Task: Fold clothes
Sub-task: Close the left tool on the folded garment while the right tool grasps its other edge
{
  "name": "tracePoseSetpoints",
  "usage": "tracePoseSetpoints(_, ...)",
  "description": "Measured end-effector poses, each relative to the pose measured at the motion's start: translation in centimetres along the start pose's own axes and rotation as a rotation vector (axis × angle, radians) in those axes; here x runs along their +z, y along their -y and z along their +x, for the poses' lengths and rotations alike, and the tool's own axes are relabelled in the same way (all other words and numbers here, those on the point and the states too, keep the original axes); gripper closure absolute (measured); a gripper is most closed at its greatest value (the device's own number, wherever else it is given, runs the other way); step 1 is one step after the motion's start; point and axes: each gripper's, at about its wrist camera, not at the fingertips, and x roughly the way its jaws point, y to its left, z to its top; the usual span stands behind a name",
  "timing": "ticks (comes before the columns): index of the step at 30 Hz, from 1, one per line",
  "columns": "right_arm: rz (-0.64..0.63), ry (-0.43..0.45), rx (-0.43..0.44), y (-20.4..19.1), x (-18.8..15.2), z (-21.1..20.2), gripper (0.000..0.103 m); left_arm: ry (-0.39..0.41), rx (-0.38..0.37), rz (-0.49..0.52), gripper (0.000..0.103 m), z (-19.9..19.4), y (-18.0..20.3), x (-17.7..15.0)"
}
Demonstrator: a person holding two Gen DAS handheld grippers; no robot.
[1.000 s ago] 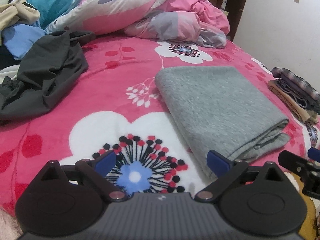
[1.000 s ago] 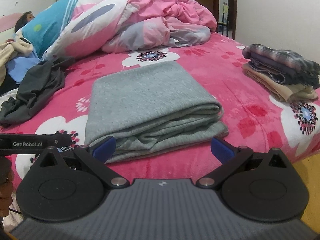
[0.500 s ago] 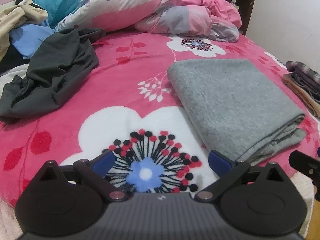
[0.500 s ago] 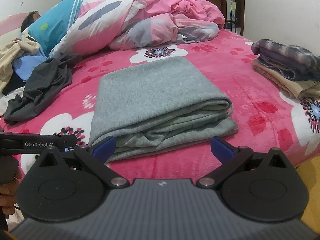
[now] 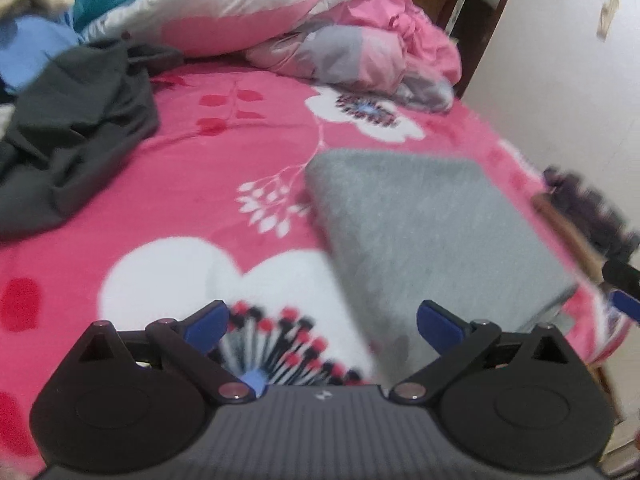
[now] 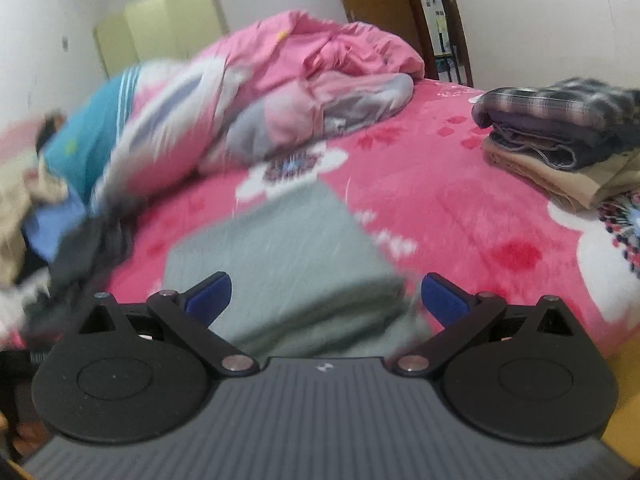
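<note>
Left gripper (image 5: 322, 322): jaws wide apart, nothing between them; held above the near edge of the bed, over the large white flower print; blue pads (image 5: 208, 320) clear of all cloth.
Right gripper (image 6: 325, 296): jaws wide apart, empty; held low over the near end of the grey garment, contact not discernible through motion blur.
Grey garment (image 5: 424, 232): folded to a flat rectangle, lying on the bedspread centre-right; near corner just right of the left gripper, folded layers showing at the near right edge.
Bedspread (image 5: 224, 152): pink plush with white and red flower prints, covering the whole bed.
Dark grey garment (image 5: 76, 132): unfolded, crumpled, far left on the bedspread, well apart from the grey garment.
Blue cloth (image 5: 28, 52): bunched, far left, partly behind the dark grey garment.
Quilt (image 6: 304, 92): pink, white and teal, heaped along the far side of the bed.
Folded stack (image 6: 560, 140): plaid piece on top, dark piece under it, tan at the bottom; right edge of the bed, well apart from the grey garment.
Wardrobe (image 6: 160, 28): pale yellow-green, against the far wall.
Door frame (image 6: 372, 12): brown wood, far right.
</note>
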Motion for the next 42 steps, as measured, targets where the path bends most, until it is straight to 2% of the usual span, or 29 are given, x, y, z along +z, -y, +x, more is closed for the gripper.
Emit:
tracePoseSetpoints(3, 0.104, -0.015, 0.098, 3.7, 2.3, 2.6, 0.001, -0.023, -0.092, -0.017, 0.002, 1.6, -0.3, 0.8)
tracePoseSetpoints(5, 0.167, -0.097, 0.181, 5.9, 3.3, 5.5, 0.001, -0.053, -0.144, -0.031, 0.004, 2.8, -0.4, 1.0)
tracePoseSetpoints(6, 0.198, -0.140, 0.217, 6.8, 3.7, 6.9, 0.001, -0.077, -0.165, -0.041, 0.009, 3.5, -0.4, 1.0)
tracePoseSetpoints(8, 0.249, -0.238, 0.260, 8.3, 3.9, 9.8, 0.001, -0.124, -0.207, -0.061, 0.013, 4.8, -0.6, 1.0)
tracePoseSetpoints(10, 0.276, -0.337, 0.281, 9.3, 3.7, 12.3, 0.001, -0.136, -0.235, -0.055, 0.013, 5.3, -0.8, 1.1)
tracePoseSetpoints(15, 0.272, -0.486, 0.362, 9.2, 3.8, 16.7, 0.001, -0.166, -0.309, -0.058, 0.022, 6.7, -1.4, 1.9)
tracePoseSetpoints(20, 0.328, -0.578, 0.520, 8.9, 4.9, 21.6, 0.000, -0.197, -0.376, -0.081, 0.024, 9.2, -1.4, 2.9)
tracePoseSetpoints(22, 0.319, -0.589, 0.560, 8.9, 4.9, 21.9, 0.001, -0.200, -0.386, -0.084, 0.024, 9.8, -1.4, 3.2)
tracePoseSetpoints(26, 0.241, -0.625, 0.610, 9.4, 4.1, 19.6, 0.013, -0.187, -0.422, -0.074, 0.026, 9.9, -1.9, 2.9)
tracePoseSetpoints(29, 0.207, -0.642, 0.637, 9.6, 3.5, 18.4, 0.016, -0.173, -0.438, -0.074, 0.026, 10.1, -2.0, 2.6)
tracePoseSetpoints(31, 0.208, -0.648, 0.645, 9.1, 3.6, 19.4, 0.017, -0.165, -0.433, -0.070, 0.025, 10.4, -1.5, 2.7)
tracePoseSetpoints(34, 0.215, -0.656, 0.668, 8.0, 3.8, 21.5, 0.027, -0.150, -0.414, -0.036, 0.024, 10.5, -0.6, 2.8)
tracePoseSetpoints(36, 0.233, -0.655, 0.665, 7.3, 3.7, 22.5, 0.044, -0.149, -0.407, -0.034, 0.030, 10.2, -0.6, 2.9)
tracePoseSetpoints(37, 0.240, -0.655, 0.652, 7.0, 3.8, 22.6, 0.046, -0.149, -0.409, -0.044, 0.033, 10.0, -0.7, 3.0)
tracePoseSetpoints(39, 0.232, -0.640, 0.617, 6.6, 4.0, 22.0, 0.052, -0.146, -0.425, -0.076, 0.047, 9.5, -1.3, 3.3)
tracePoseSetpoints(42, 0.197, -0.598, 0.594, 5.8, 4.7, 20.2, 0.061, -0.136, -0.451, -0.095, 0.052, 8.7, -1.6, 3.8)
